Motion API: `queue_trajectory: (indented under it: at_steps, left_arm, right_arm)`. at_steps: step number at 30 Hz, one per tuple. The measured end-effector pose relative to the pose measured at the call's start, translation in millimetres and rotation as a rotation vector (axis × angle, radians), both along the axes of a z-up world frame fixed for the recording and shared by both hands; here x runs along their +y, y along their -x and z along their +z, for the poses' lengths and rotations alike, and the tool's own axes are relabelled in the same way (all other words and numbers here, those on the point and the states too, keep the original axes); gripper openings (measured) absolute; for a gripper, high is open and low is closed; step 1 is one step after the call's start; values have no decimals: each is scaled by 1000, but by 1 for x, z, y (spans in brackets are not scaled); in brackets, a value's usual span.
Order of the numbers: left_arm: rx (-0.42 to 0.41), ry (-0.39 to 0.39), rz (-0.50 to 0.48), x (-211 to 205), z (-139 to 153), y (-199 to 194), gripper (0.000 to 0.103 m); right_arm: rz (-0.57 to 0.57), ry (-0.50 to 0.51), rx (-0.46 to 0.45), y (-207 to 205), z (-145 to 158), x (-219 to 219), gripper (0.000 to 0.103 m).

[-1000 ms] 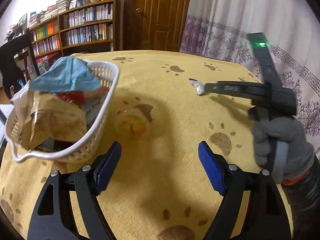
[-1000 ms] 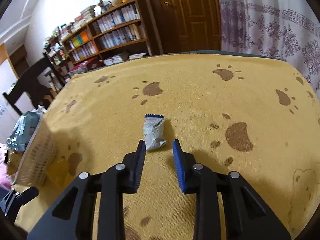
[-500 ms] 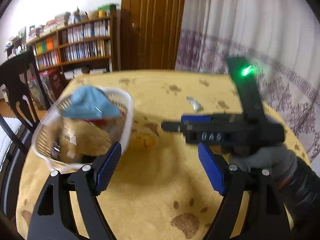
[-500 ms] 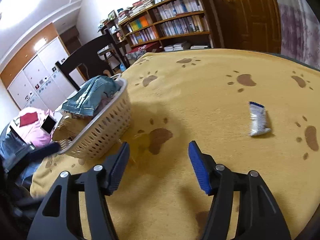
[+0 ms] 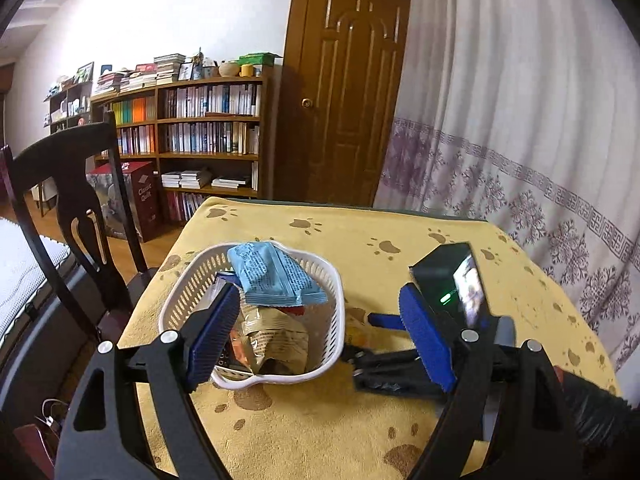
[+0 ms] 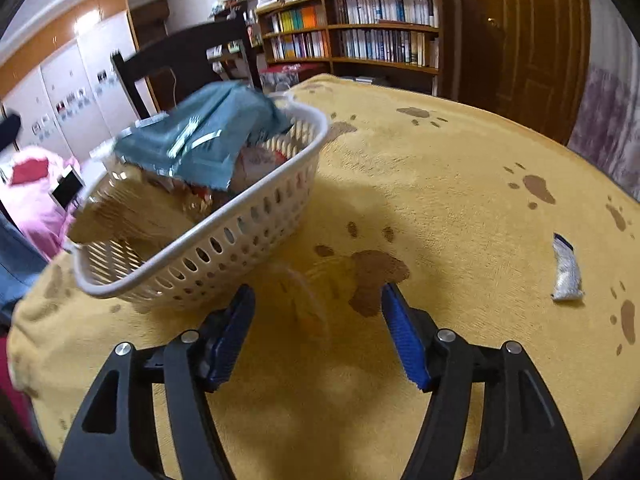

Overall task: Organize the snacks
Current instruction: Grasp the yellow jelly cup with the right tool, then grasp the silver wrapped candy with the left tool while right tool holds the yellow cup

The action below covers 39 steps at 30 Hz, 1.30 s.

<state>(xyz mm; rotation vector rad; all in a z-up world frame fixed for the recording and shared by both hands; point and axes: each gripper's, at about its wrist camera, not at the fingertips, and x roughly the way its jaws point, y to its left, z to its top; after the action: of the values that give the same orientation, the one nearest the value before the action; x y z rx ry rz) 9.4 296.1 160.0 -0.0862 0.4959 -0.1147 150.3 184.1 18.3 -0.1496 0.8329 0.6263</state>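
I see a yellow table cover [image 6: 460,184] printed with brown paw marks, and a white slotted basket [image 6: 224,240] topped by a light blue packet [image 6: 200,140]. Both my grippers' pads [image 6: 404,340] are blue on black frames; a silver wrapper [image 6: 566,272] has a blue end.

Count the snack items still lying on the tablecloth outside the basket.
2: a yellow snack beside the basket, between the right hand-held gripper's fingers, and a small silver packet farther right. Others may be hidden.

Both hand-held grippers, left gripper [image 5: 316,330] and right gripper [image 6: 318,330], had black plastic frames, silver round screws and ribbed blue pads [image 6: 406,346]. A green light glowed on the right gripper's black housing.
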Motion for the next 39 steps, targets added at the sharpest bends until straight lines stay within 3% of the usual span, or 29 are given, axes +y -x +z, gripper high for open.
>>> queue_trajectory:
  at_steps: [4, 5, 6, 10, 16, 24, 30, 32, 34, 39]
  left_arm:
    - [9, 14, 12, 0, -3, -6, 83]
    - [13, 14, 14, -1, -4, -6, 83]
    - [15, 11, 19, -1, -5, -7, 83]
    - [26, 1, 34, -4, -8, -10, 83]
    - [53, -36, 33, -19, -17, -18, 83]
    - [78, -117, -65, -85, -24, -48, 83]
    - [156, -144, -116, -144, -44, -90, 80]
    - [187, -150, -125, -160, -54, -106, 75]
    - [212, -156, -130, -173, -63, -121, 72]
    - [279, -186, -140, -203, -92, -163, 64]
  right_arm:
    - [-17, 26, -13, -3, 1, 10, 65]
    - [-26, 38, -10, -4, 0, 11, 61]
    - [-38, 58, -1, -6, -3, 12, 51]
    - [-54, 39, -2, 0, 0, 1, 50]
    - [-121, -7, -14, 17, 11, -54, 49]
    - [-276, -21, -31, 43, 19, -155, 49]
    - [-406, -54, -37, 54, 15, -223, 48]
    - [-444, -66, -44, 54, 15, -237, 48]
    - [-476, -61, -57, 53, 15, -243, 37]
    - [-494, -99, -51, 50, 14, -254, 37]
